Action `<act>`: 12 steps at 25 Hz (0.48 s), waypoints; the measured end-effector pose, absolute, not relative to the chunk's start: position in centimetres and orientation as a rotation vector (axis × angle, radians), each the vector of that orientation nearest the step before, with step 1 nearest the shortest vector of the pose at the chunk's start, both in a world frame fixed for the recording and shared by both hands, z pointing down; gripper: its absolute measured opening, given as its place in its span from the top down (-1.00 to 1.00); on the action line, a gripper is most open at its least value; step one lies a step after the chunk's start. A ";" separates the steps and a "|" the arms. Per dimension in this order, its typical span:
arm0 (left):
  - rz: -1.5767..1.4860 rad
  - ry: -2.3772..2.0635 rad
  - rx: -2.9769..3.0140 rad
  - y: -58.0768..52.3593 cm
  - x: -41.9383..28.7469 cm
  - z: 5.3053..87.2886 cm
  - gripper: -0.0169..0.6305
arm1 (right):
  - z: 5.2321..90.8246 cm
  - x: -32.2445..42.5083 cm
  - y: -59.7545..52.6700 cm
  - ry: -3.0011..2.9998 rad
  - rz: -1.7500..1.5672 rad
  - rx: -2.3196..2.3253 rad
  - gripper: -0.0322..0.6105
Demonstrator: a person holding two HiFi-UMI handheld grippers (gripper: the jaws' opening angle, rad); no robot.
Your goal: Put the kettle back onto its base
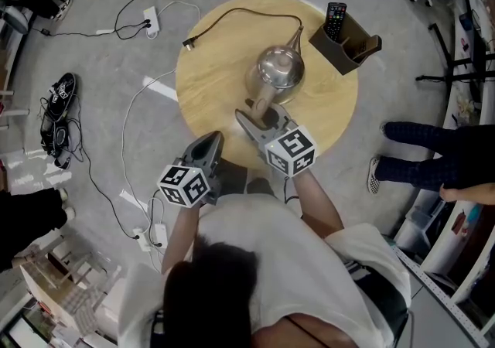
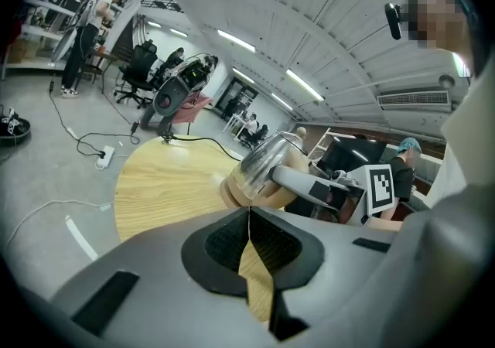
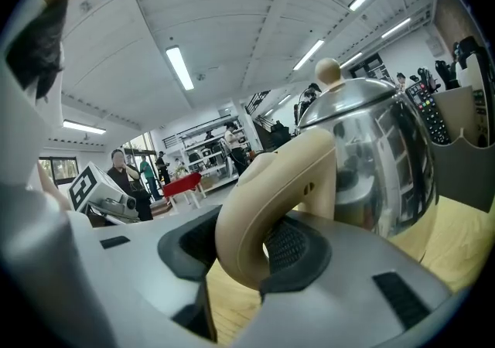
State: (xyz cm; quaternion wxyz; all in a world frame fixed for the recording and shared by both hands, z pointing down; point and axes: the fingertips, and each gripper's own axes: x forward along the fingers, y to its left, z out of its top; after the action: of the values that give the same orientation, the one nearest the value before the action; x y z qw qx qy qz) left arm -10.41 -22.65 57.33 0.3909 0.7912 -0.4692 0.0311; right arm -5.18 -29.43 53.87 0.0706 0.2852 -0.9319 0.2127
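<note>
A steel kettle [image 1: 280,68] with a beige handle [image 1: 263,103] stands near the middle of the round wooden table [image 1: 216,68]. A black cord runs to its far side, and I cannot make out a separate base under it. My right gripper [image 1: 255,118] is shut on the handle. In the right gripper view the handle loop [image 3: 255,215] sits between the dark pads of the right gripper [image 3: 259,254], with the kettle body [image 3: 379,161] just beyond. My left gripper [image 1: 210,141] hangs at the table's near edge, shut and empty. Its view looks over the left gripper [image 2: 249,219] at the kettle [image 2: 267,161].
A grey caddy [image 1: 346,45] holding a remote [image 1: 335,19] stands at the table's far right. The cord's plug [image 1: 188,43] lies on the far left of the tabletop. A power strip [image 1: 151,22] and cables lie on the floor. A person's legs [image 1: 433,153] are at the right.
</note>
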 end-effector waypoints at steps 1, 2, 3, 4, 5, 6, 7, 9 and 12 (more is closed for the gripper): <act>0.080 -1.190 2.011 -22.6 -10.4 57.3 0.87 | 53.9 -5.2 -29.4 -2.804 0.641 0.855 0.43; 0.081 -1.189 2.012 -22.6 -10.3 57.4 0.87 | 53.9 -5.2 -29.4 -2.806 0.642 0.855 0.43; 0.083 -1.189 2.012 -22.6 -10.3 57.4 0.87 | 53.9 -5.2 -29.5 -2.808 0.643 0.855 0.43; 0.084 -1.189 2.012 -22.6 -10.3 57.4 0.87 | 53.9 -5.2 -29.5 -2.811 0.643 0.856 0.43; 0.084 -1.189 2.012 -22.7 -10.3 57.4 0.87 | 53.9 -5.2 -29.4 -2.813 0.642 0.856 0.43; 0.084 -1.189 2.012 -22.8 -10.2 57.3 0.87 | 53.9 -5.1 -29.4 -2.814 0.642 0.855 0.43; 0.084 -1.189 2.012 -22.9 -10.2 57.3 0.87 | 53.9 -5.0 -29.4 -2.816 0.647 0.853 0.43; 0.085 -1.190 2.011 -23.0 -10.2 57.2 0.87 | 53.9 -4.7 -29.4 -2.821 0.663 0.845 0.43; 0.086 -1.188 2.010 -23.0 -10.0 57.3 0.87 | 54.2 -4.6 -29.3 -2.807 0.658 0.817 0.43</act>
State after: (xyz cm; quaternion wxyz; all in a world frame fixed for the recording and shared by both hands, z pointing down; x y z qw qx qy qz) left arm -9.96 -22.96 57.32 0.3918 0.7915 -0.4678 0.0339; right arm -4.59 -29.31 54.18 0.0727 0.2718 -0.9343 0.2189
